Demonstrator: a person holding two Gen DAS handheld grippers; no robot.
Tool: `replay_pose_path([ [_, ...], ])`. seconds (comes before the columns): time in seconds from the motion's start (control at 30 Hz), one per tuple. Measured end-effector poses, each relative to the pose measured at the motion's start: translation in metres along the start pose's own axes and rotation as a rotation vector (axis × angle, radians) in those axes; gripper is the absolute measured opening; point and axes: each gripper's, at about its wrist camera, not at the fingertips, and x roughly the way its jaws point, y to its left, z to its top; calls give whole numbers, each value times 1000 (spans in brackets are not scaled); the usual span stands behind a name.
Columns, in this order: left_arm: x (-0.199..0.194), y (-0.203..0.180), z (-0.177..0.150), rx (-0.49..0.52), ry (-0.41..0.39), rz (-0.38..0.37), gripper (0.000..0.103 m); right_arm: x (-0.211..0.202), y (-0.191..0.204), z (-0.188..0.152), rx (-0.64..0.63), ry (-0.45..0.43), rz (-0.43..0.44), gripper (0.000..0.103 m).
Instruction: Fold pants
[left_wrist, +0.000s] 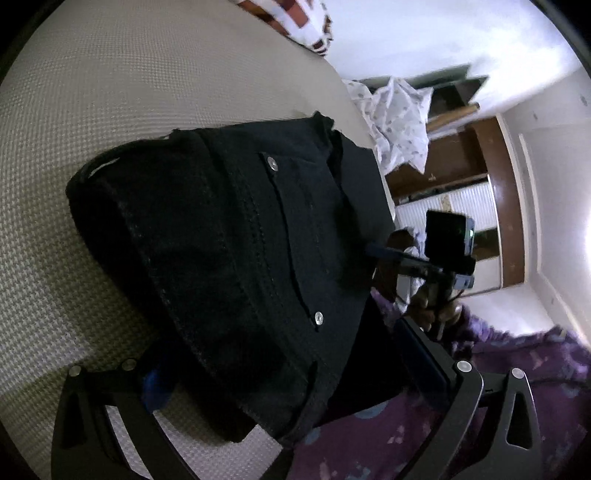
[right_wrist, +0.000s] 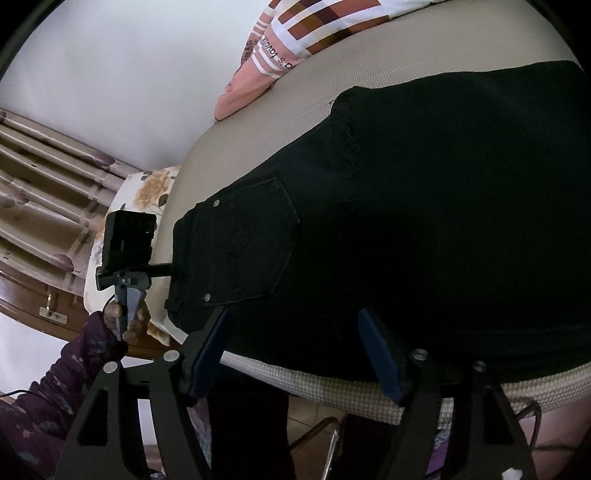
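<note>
The black denim pants (right_wrist: 424, 229) lie on the beige woven-textured bed (left_wrist: 110, 110), already gathered into a thick, compact bundle: in the left wrist view the stacked layers, a stitched pocket seam and two metal rivets face up, and in the right wrist view a back pocket shows near the waistband end. One dark portion hangs over the bed's near edge below the right hand-held gripper (right_wrist: 295, 350). Judging by this, the main folds look done, and what seems left is to tuck or lift that hanging part and square the bundle.

The right hand-held gripper has its blue-padded jaws spread and opening, straddling the near edge of the pants without pressing on them. The left hand-held gripper (left_wrist: 277, 373) also looks spread, one finger on each side of the bundle's near end; whether its pads touch the cloth cannot be told, as the fabric is too dark there.

The bed is covered in a fine houndstooth-like weave. At its far end rests a pillow with brown, orange and white blocks (right_wrist: 295, 33), and a floral yellow-and-white cloth (right_wrist: 147, 192) lies by its side. Beyond are a white wall, striped curtains, brown wooden furniture (left_wrist: 491, 206) and a white patterned sheet (left_wrist: 399, 122). The person wears a purple patterned sleeve (right_wrist: 74, 369).
</note>
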Motion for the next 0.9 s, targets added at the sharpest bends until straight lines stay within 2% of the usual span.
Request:
replay_pose_path([
  [0.13, -1, 3, 4, -73, -39, 10, 103, 1, 0, 0, 5, -1, 7, 71],
  [0.23, 0, 2, 2, -87, -75, 33, 102, 2, 0, 0, 6, 2, 8, 73],
  [0.37, 0, -3, -7, -91, -135, 89, 93, 4, 1, 0, 8, 5, 10, 76],
  [0.43, -1, 1, -11, -119, -157, 114, 67, 4, 2, 2, 6, 5, 8, 78],
  [0.47, -1, 3, -13, -129, -169, 154, 39, 5, 2, 2, 5, 6, 8, 78],
  [0.5, -2, 9, -17, -153, -186, 188, 29, 5, 3, 2, 4, 7, 7, 79],
  [0.57, -4, 16, -22, -201, -222, 142, 29, 4, 3, 2, 6, 5, 8, 79],
  [0.67, -3, 6, -25, -153, -239, 183, 29, 4, 3, 2, 9, 3, 8, 79],
  [0.8, -12, 13, -32, -194, -305, 112, 27, 4, 3, 2, 9, 2, 8, 79],
  [0.9, -14, 5, -37, -190, -353, 85, 27, 3, 2, 2, 10, -4, 15, 79],
])
